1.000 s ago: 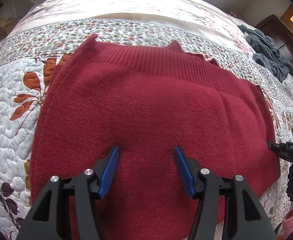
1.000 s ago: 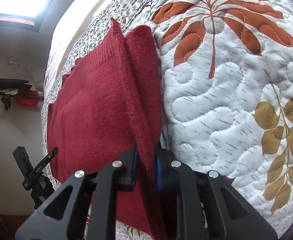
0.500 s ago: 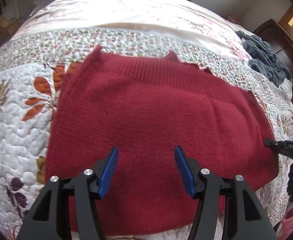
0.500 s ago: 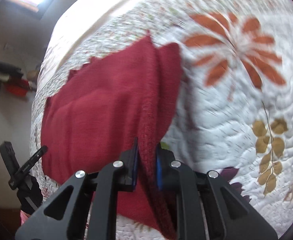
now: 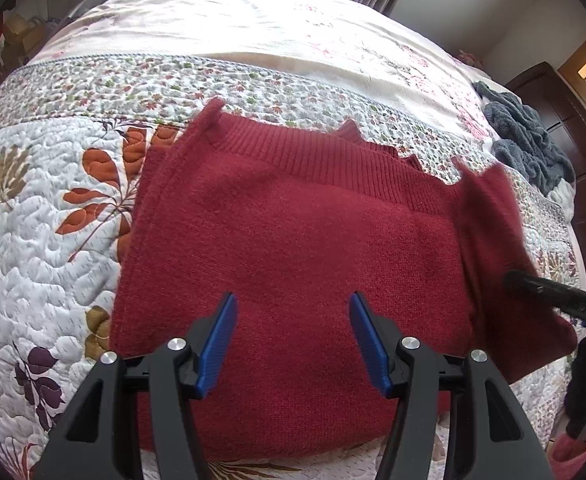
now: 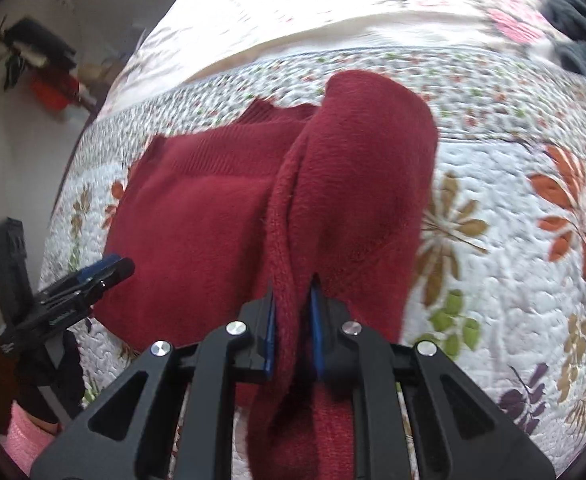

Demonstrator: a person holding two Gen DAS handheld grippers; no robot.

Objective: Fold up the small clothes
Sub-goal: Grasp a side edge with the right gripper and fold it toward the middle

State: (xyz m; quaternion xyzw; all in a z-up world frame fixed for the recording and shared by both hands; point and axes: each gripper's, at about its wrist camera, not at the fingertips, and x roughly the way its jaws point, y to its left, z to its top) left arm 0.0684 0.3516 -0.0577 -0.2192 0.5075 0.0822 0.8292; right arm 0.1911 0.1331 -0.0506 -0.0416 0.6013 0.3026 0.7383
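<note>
While the right gripper [image 6: 293,320] pinches a raised fold of the red sweater [image 5: 293,248], the left gripper [image 5: 293,344] hovers with jaws spread above its flat middle; the sweater lies on the quilt [image 5: 45,208].

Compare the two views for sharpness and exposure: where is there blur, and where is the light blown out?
Left wrist view: sharp, except the lifted flap of the red sweater, smeared; far bedspread overexposed. Right wrist view: motion-blurred throughout, top washed out.

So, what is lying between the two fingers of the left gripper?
Nothing is held there. The left gripper is open, and between its fingers only the flat red sweater shows, in the left wrist view.
</note>
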